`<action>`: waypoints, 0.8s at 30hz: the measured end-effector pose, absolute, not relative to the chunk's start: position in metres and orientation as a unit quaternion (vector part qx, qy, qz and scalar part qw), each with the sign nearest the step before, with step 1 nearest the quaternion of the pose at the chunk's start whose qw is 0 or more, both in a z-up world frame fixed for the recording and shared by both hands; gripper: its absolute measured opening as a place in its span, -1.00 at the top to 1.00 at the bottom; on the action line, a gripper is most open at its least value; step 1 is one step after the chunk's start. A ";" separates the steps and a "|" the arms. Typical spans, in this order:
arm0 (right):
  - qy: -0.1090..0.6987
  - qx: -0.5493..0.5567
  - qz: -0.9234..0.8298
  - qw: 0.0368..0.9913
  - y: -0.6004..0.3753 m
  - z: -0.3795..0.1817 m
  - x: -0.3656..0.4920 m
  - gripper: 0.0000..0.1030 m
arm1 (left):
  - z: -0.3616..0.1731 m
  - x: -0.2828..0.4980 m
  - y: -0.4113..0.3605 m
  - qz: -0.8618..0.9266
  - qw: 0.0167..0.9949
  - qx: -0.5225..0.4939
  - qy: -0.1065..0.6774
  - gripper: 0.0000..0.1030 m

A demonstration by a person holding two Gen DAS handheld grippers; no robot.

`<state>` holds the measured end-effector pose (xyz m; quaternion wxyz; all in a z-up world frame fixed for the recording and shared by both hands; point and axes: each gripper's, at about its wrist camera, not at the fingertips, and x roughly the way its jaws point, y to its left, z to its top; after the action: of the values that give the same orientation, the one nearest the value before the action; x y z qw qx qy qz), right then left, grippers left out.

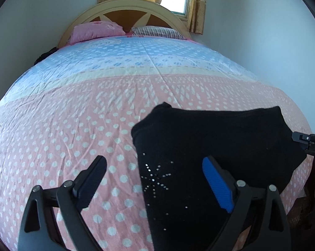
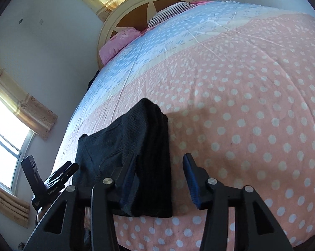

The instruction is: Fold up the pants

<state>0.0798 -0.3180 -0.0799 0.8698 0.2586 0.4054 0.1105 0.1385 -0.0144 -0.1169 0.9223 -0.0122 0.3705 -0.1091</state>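
Observation:
Black pants (image 1: 209,146) with a rhinestone star lie folded in a compact bundle on the bed (image 1: 73,125) near its front edge. My left gripper (image 1: 155,167) is open above the bundle's left edge, holding nothing. In the right wrist view the pants (image 2: 140,146) lie as a thick folded stack. My right gripper (image 2: 159,169) is open at the stack's right edge, its left finger (image 2: 129,177) against the cloth. The right gripper shows at the far right of the left wrist view (image 1: 310,144); the left gripper shows at lower left of the right wrist view (image 2: 52,177).
The bed has a pink and blue polka-dot sheet. A pink pillow (image 1: 96,30) and a striped pillow (image 1: 157,32) lie by the headboard (image 1: 124,8). Walls stand on both sides, with curtained windows (image 2: 7,129).

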 end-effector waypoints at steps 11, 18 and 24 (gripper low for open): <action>0.436 0.232 0.130 0.860 -0.296 -0.089 0.104 0.07 | -0.140 0.170 -0.007 -0.153 0.889 -0.076 0.424 -0.86; 0.438 0.281 0.148 0.841 -0.305 -0.104 0.110 0.09 | -0.141 0.177 -0.017 -0.185 0.880 -0.067 0.432 -0.83; 0.436 0.292 0.164 0.835 -0.302 -0.106 0.109 0.38 | -0.141 0.180 -0.018 -0.213 0.872 -0.079 0.433 -0.28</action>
<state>0.1089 -0.3022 -0.1056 0.8353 0.2924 0.4357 0.1641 0.1800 -0.0180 -0.1407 0.8722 -0.0793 0.4331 -0.2132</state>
